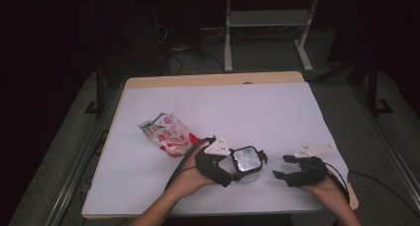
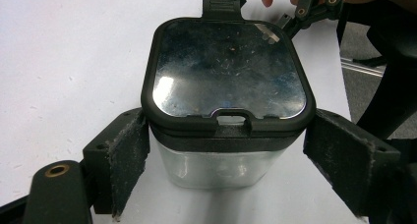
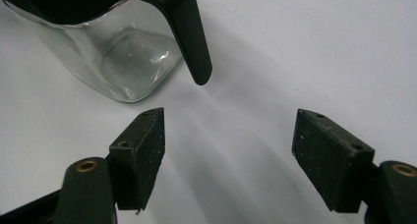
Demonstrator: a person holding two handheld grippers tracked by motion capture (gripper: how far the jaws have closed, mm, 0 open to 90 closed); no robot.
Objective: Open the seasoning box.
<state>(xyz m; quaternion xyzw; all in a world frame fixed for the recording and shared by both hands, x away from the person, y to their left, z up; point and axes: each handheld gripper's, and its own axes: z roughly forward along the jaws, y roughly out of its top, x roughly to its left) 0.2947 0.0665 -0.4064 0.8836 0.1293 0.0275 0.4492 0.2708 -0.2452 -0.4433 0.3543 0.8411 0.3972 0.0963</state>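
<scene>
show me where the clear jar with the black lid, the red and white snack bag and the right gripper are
clear square glass jar with black lid [image 2: 228, 67], left gripper view, middle of the lid's shiny top
red and white crinkled snack bag [image 1: 167, 133], high view, middle of the bag
right gripper [image 3: 228, 155], right gripper view, midway between its open jaws

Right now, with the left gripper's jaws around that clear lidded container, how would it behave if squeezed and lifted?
The clear container looks rigid, so it probably won't deform. Its smooth walls may slip against the left gripper, whose pads stand beside it, contact unclear. It looks empty, so likely light; the black lid and its hanging latch could shift.
</scene>
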